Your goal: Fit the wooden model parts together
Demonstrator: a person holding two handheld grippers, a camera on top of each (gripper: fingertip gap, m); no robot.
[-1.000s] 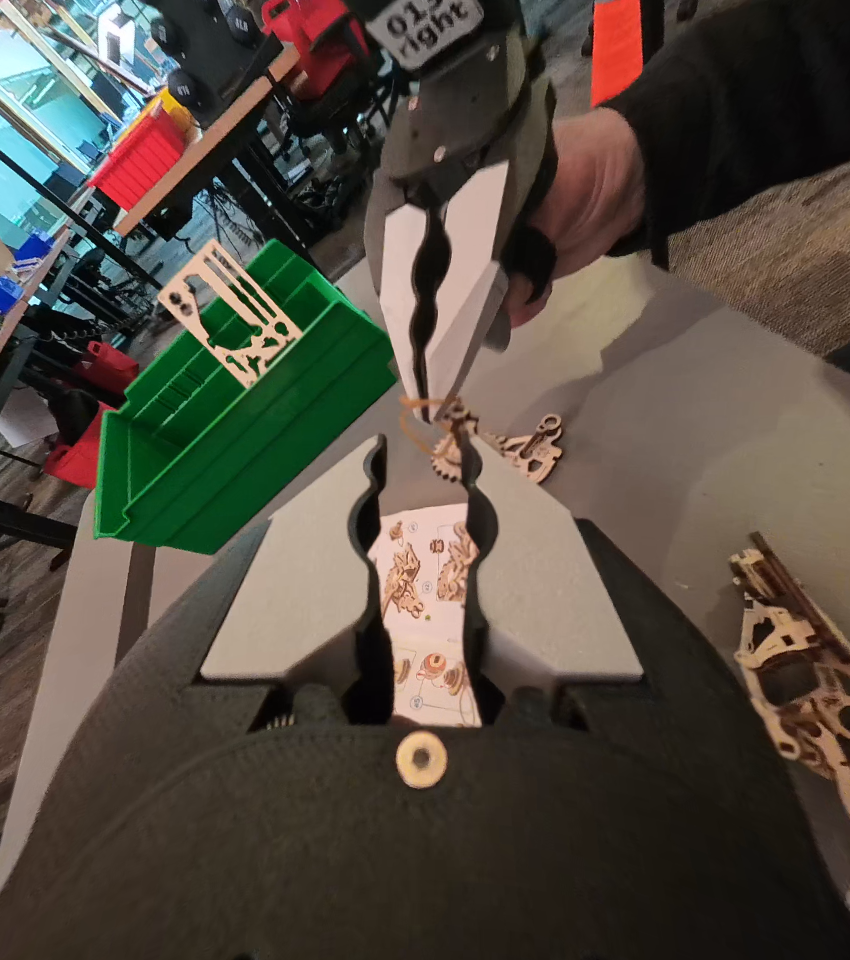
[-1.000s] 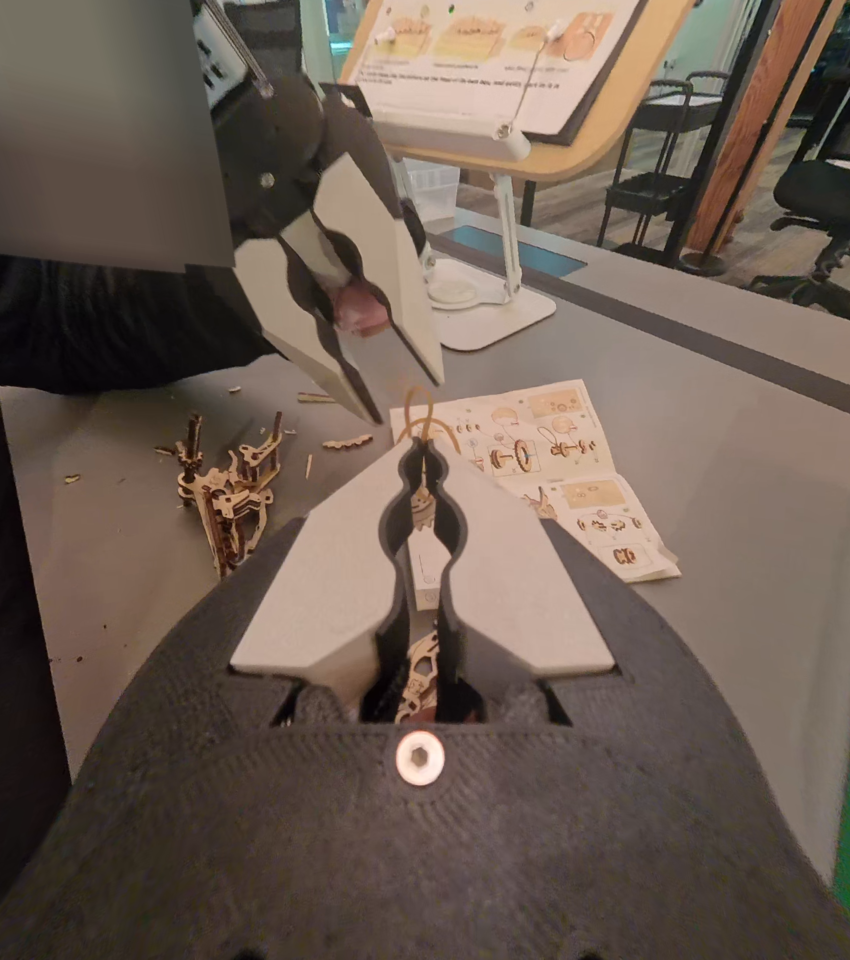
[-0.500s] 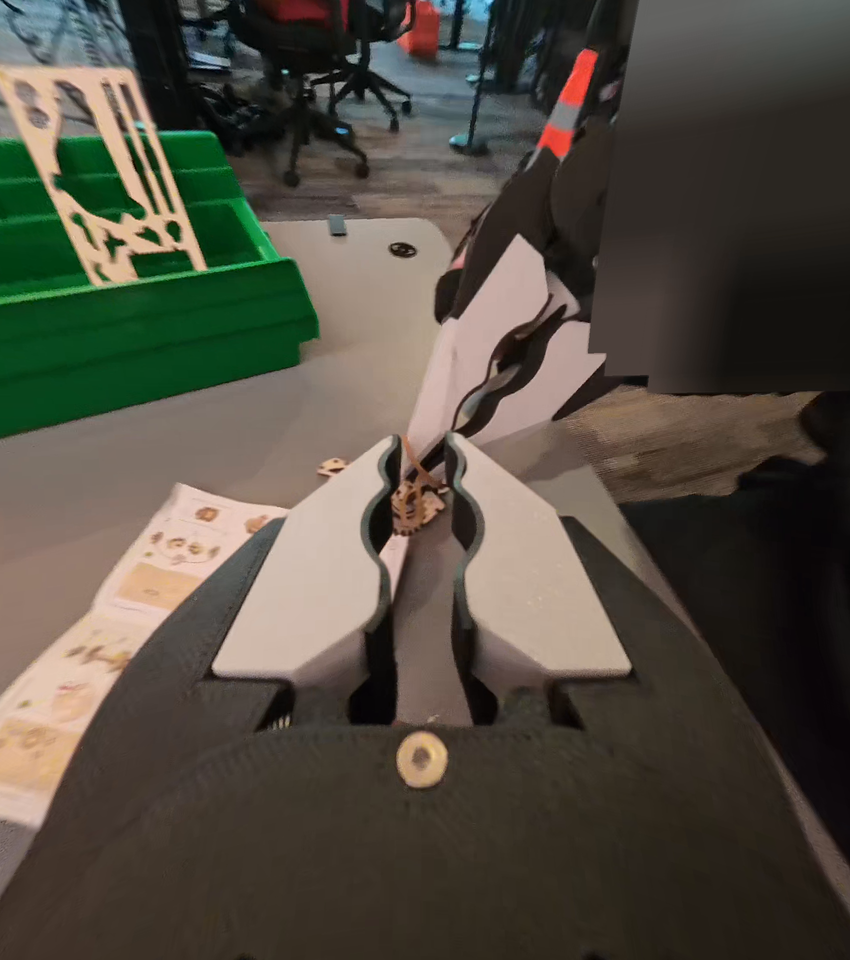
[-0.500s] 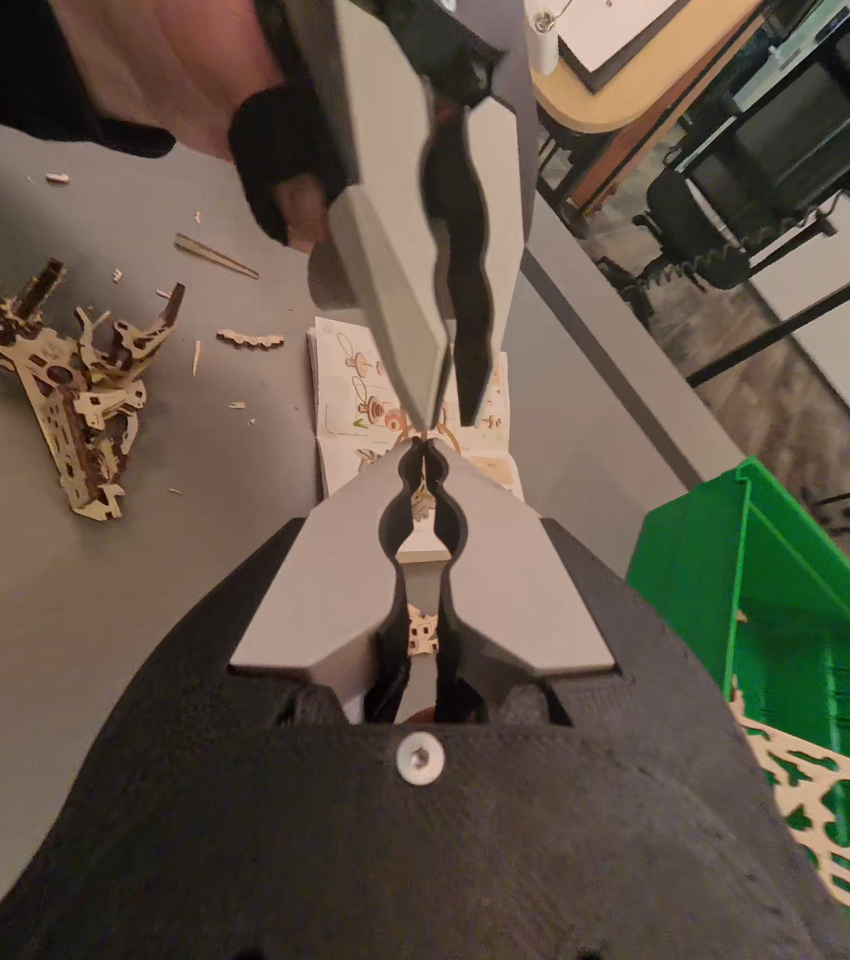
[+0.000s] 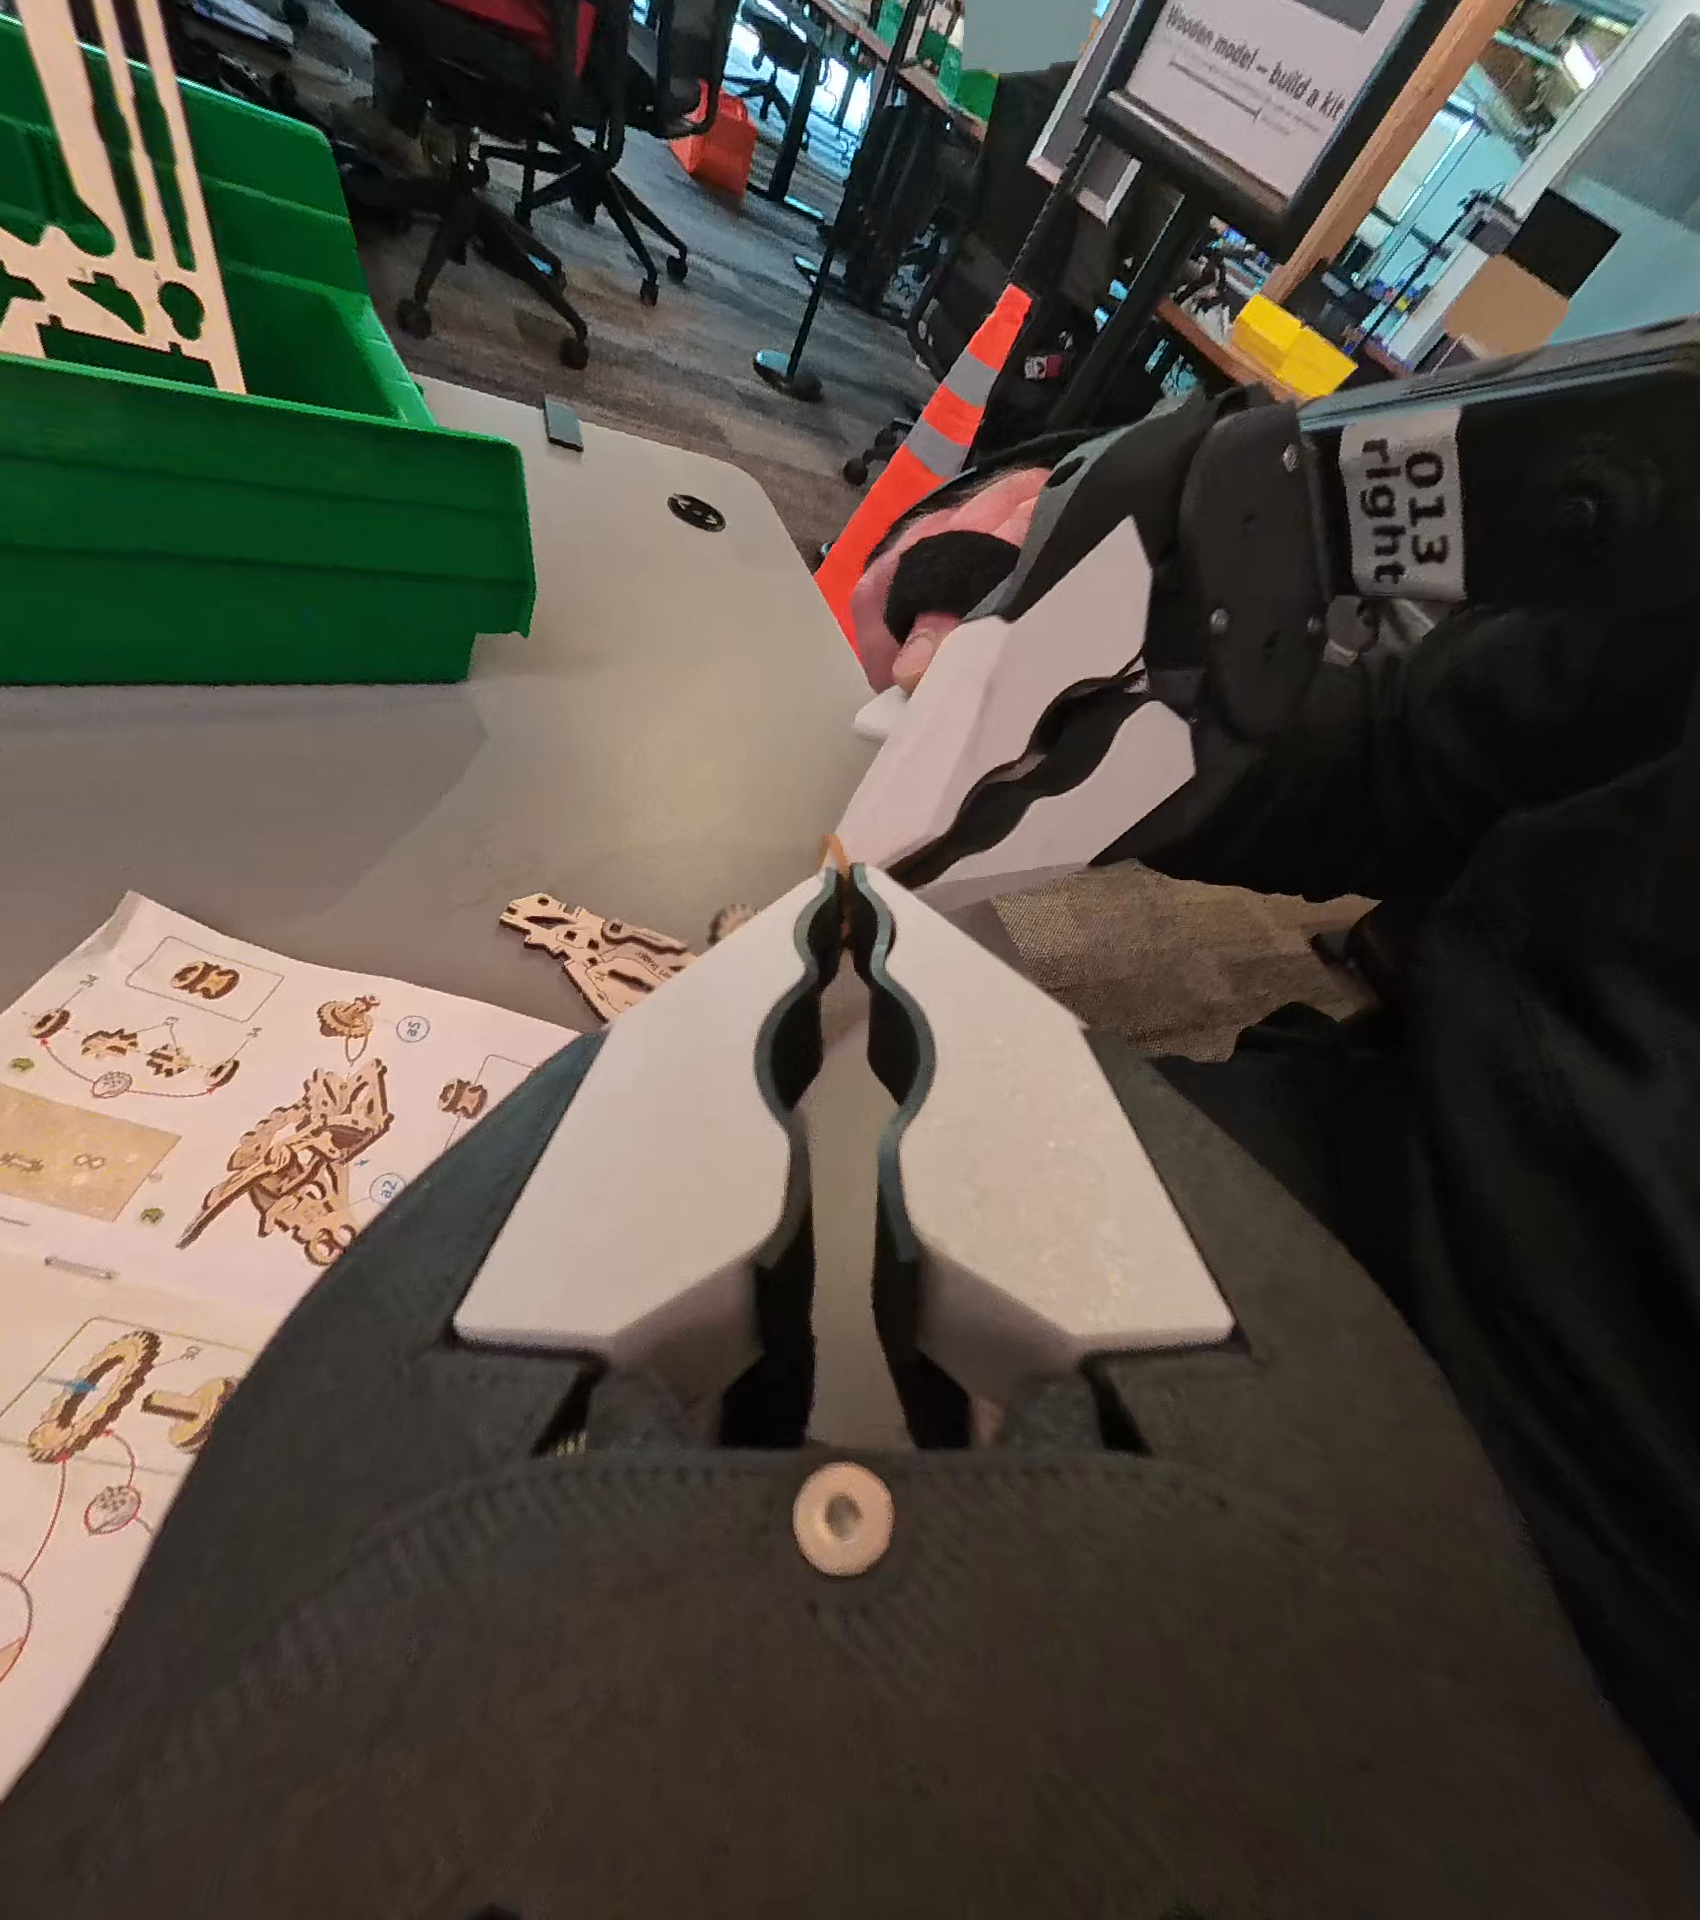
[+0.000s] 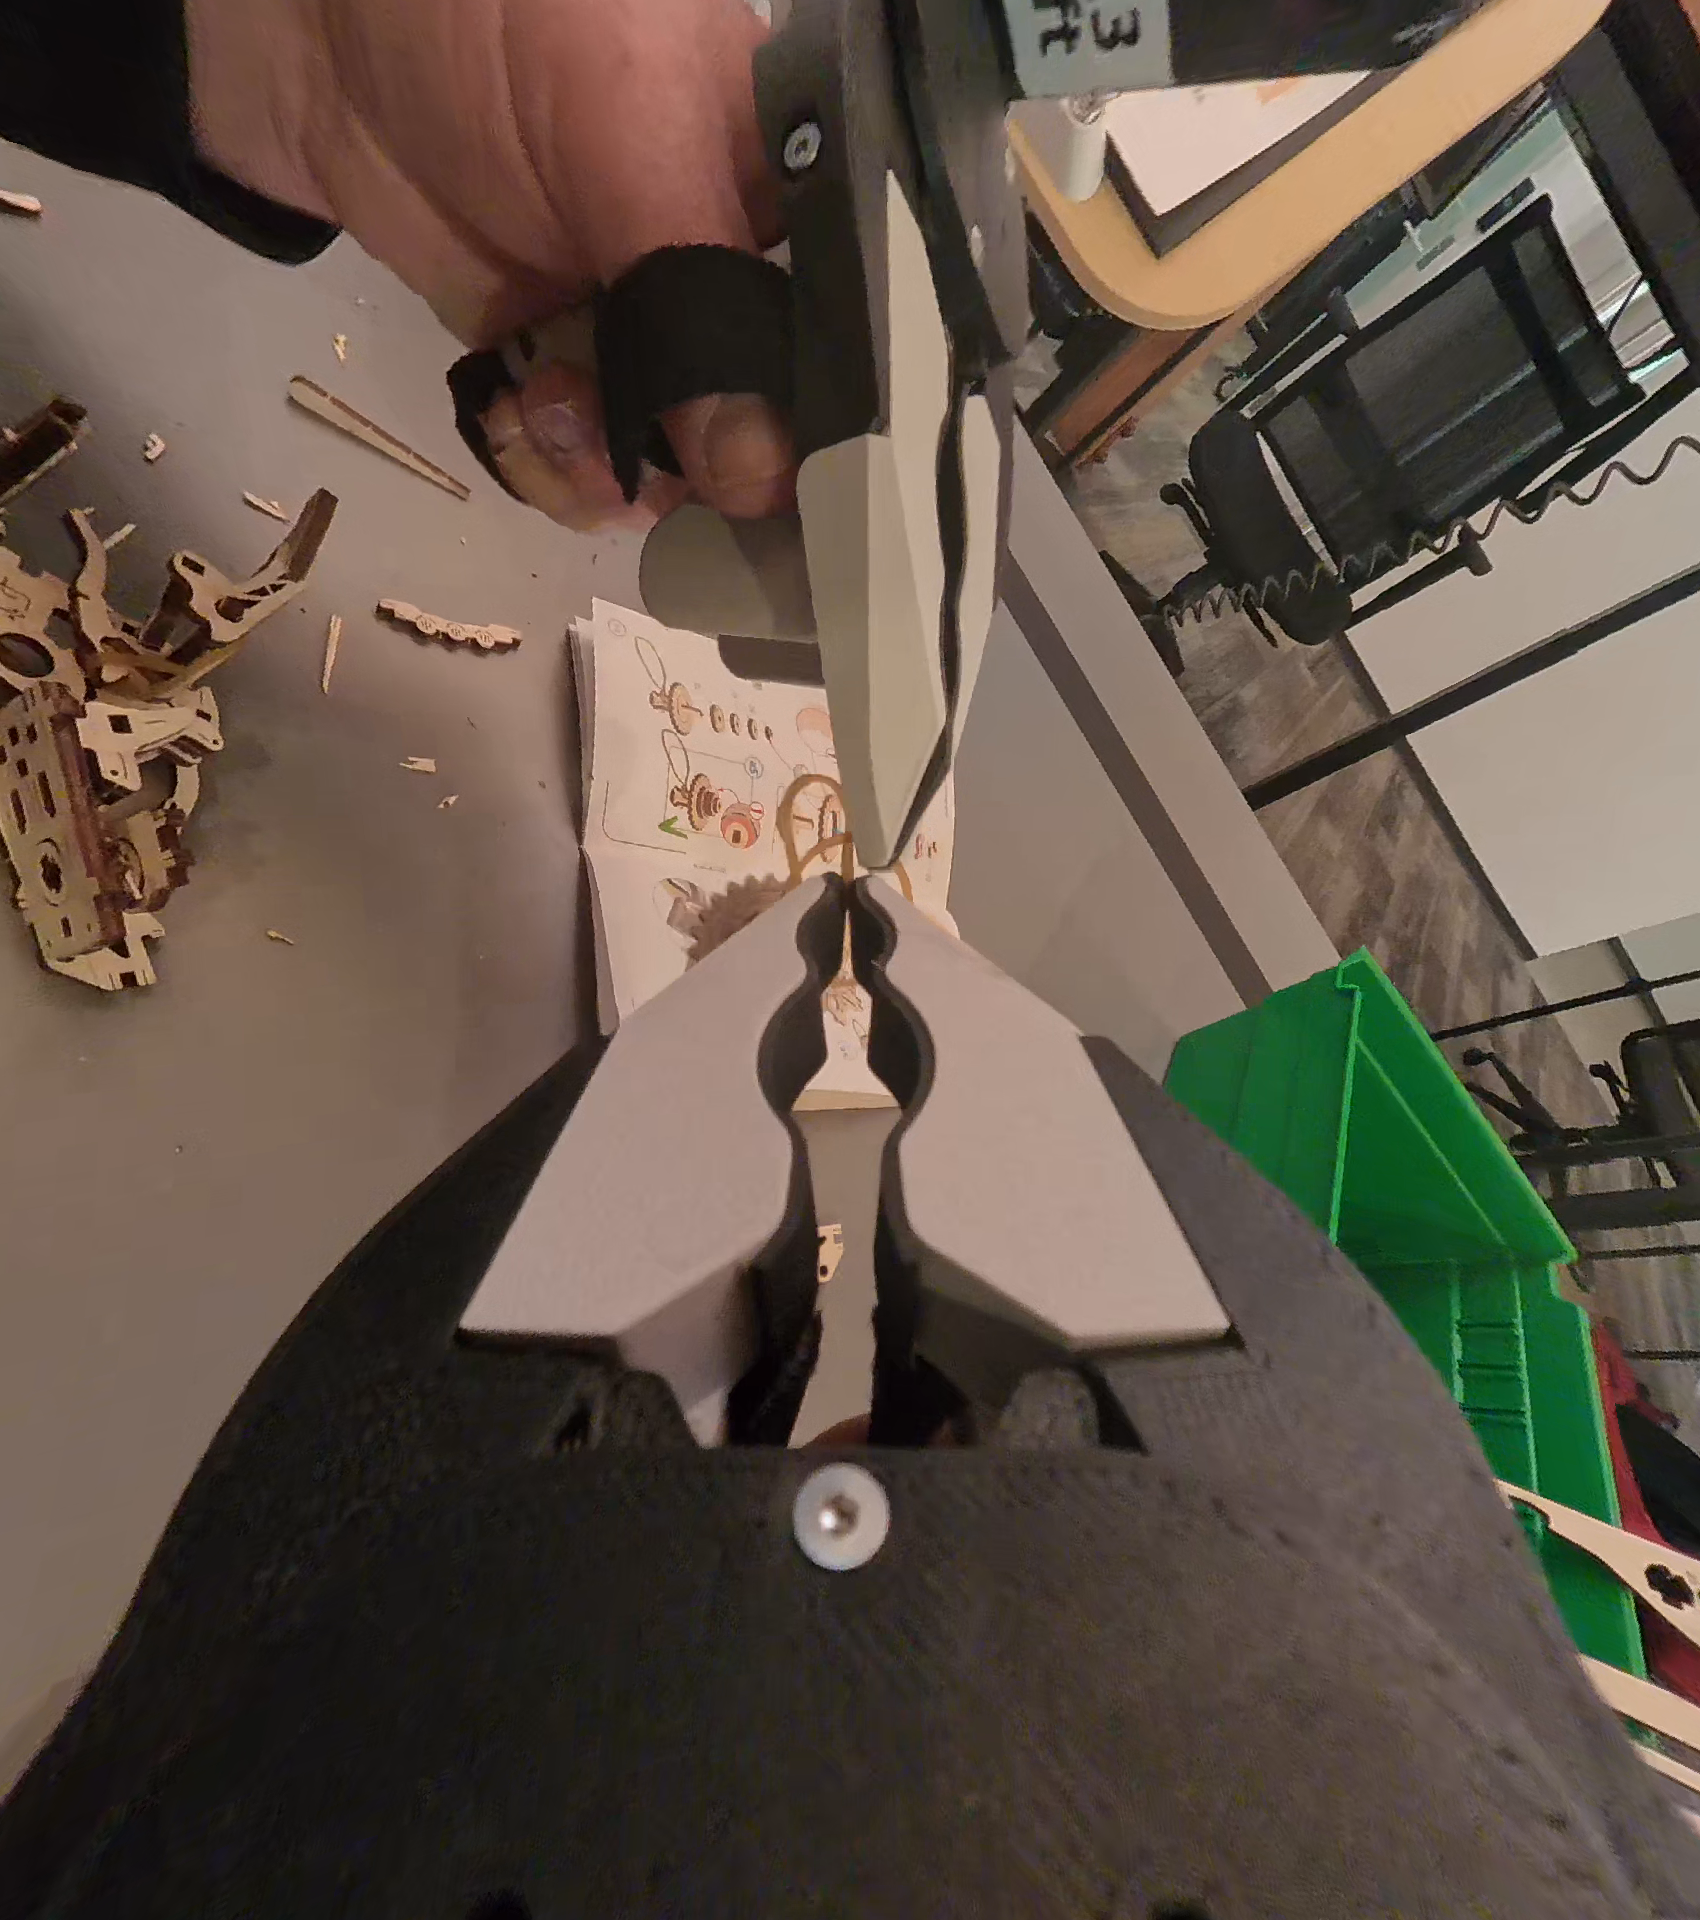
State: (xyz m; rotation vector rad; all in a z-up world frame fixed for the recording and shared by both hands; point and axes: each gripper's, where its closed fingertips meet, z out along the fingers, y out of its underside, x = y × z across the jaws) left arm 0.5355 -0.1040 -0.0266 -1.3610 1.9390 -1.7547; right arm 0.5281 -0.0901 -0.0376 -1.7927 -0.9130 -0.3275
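My right gripper (image 6: 851, 896) is shut on a small wooden gear part (image 6: 734, 916) with a tan rubber band (image 6: 802, 821) looped on it. It is held above the instruction sheet (image 6: 680, 748). My left gripper (image 5: 846, 896) is shut at its tips, which pinch the rubber band (image 5: 830, 847). The two grippers meet tip to tip. In the right wrist view the left gripper (image 6: 885, 854) comes down from above. In the left wrist view the right gripper (image 5: 882, 862) comes in from the right. Most of the gear part is hidden behind the fingers.
A partly built wooden model (image 6: 46, 727) lies left on the grey table (image 6: 306, 1039) among wood scraps. Another wooden piece (image 5: 597, 951) lies by the sheet (image 5: 150, 1143). A green bin (image 5: 202, 520) holds a punched wooden sheet (image 5: 46, 208). A person's hand (image 6: 513, 156) holds the left gripper. My two grippers' fingertips are within a few centimetres of each other.
My left gripper was open around the gear part and has shut at its tips. Both grippers have swung round and now meet tip to tip. The right gripper has kept its hold.
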